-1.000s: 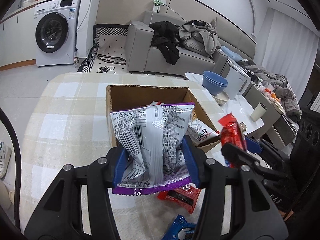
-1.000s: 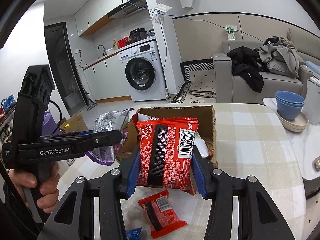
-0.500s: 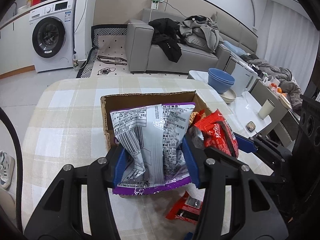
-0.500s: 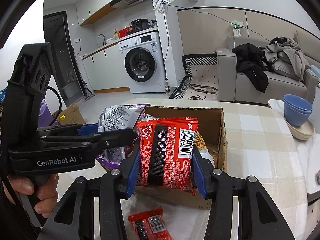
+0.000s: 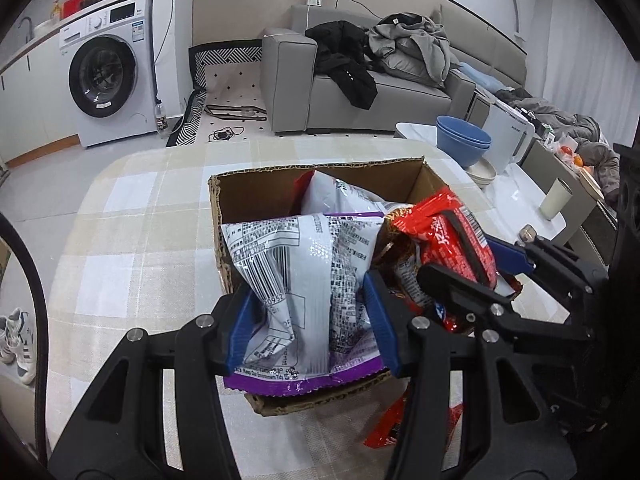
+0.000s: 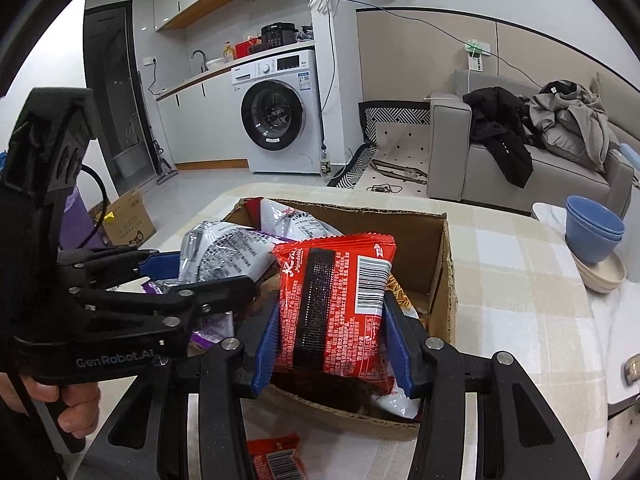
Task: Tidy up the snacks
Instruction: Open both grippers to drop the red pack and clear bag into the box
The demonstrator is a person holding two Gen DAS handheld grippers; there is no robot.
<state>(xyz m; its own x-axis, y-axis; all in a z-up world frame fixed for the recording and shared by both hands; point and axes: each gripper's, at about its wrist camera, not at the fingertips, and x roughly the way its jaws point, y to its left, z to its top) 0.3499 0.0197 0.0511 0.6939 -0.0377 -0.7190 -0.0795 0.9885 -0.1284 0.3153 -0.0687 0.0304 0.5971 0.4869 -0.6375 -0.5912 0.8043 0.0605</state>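
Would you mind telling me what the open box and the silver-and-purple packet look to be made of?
Box: brown corrugated cardboard, matt; fluting shows along its ragged top edge. Silver-and-purple packet: probably metallised plastic film, glossy; it creases sharply and glints where the left tool pinches it.

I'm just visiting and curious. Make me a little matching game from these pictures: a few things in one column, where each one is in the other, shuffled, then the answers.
Things:
1. silver-and-purple bag
2. red packet
3. blue bowls
4. small red packet

Places:
A. stacked on a cream dish, right of the cardboard box
B. clamped in the left tool, over the box
C. lying on the checked tablecloth, in front of the box
D. clamped in the right tool, over the box

Pairs: 1-B, 2-D, 3-A, 4-C
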